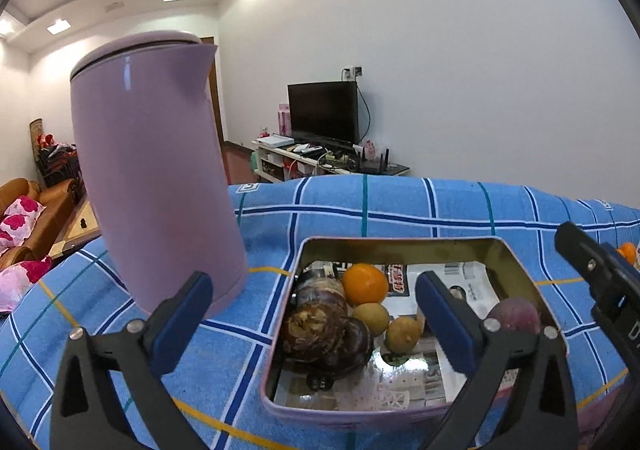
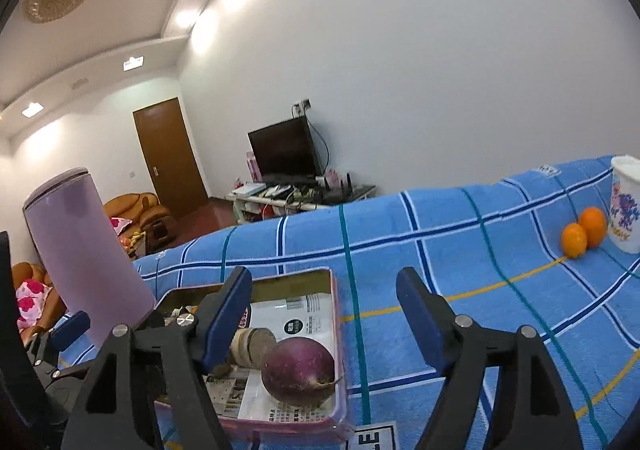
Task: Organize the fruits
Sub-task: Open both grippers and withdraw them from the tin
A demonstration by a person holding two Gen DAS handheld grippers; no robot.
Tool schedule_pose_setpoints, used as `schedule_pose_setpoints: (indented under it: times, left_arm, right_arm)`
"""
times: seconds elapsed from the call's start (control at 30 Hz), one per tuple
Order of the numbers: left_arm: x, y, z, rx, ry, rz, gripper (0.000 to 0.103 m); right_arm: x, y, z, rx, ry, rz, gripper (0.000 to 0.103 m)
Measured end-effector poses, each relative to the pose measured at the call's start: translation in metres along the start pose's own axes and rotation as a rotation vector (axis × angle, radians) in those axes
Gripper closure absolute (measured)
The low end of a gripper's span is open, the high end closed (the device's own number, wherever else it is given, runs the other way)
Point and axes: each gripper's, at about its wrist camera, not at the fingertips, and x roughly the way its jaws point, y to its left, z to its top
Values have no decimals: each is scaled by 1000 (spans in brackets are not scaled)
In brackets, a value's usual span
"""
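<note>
Both our grippers, left gripper (image 1: 312, 314) and right gripper (image 2: 324, 314), stand wide open and empty above the shallow pink-rimmed metal tin (image 1: 400, 240). Two small round oranges (image 2: 584, 232) remain on the blue checked cloth (image 2: 440, 250) at two o'clock. We judge them light, firm and prone to rolling; grasp across the widest part.

the right gripper (image 2: 324, 320) is open and holds nothing. a purple fruit (image 2: 298, 370) lies in the tin box (image 2: 340, 330). two oranges (image 2: 584, 232) sit by a white cup (image 2: 625, 205) on the blue desk (image 2: 460, 250).
</note>
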Motion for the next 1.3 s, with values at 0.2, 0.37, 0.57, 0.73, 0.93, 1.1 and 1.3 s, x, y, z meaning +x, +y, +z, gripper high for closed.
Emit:
schedule_pose_setpoints:
  times: [0.2, 0.37, 0.57, 0.73, 0.93, 1.1, 1.3]
  left_arm:
    - [-4, 6, -2, -35, -1, 13, 0]
    - [-12, 4, -5, -33, -19, 22, 0]
    - [-22, -1, -7, -16, -60, 19, 0]
    - [-28, -6, -8, 0, -76, 12, 0]
    - [-32, -4, -9, -20, -83, 16, 0]
    - [-36, -4, -10, -21, -91, 14, 0]
    - [-43, -6, -13, -13, -93, 5, 0]
  right_arm:
    - [-10, -1, -1, -19, -16, -25, 27]
    - [-16, -4, -2, -27, -21, -47, 27]
    - [-24, -4, -4, -48, -20, -61, 27]
    - [-30, -4, -6, -60, -23, -66, 27]
    - [-36, -5, -7, -72, -27, -82, 27]
    - [-39, -2, -8, -104, -33, -96, 27]
    - [-45, 3, -9, -146, -47, -98, 27]
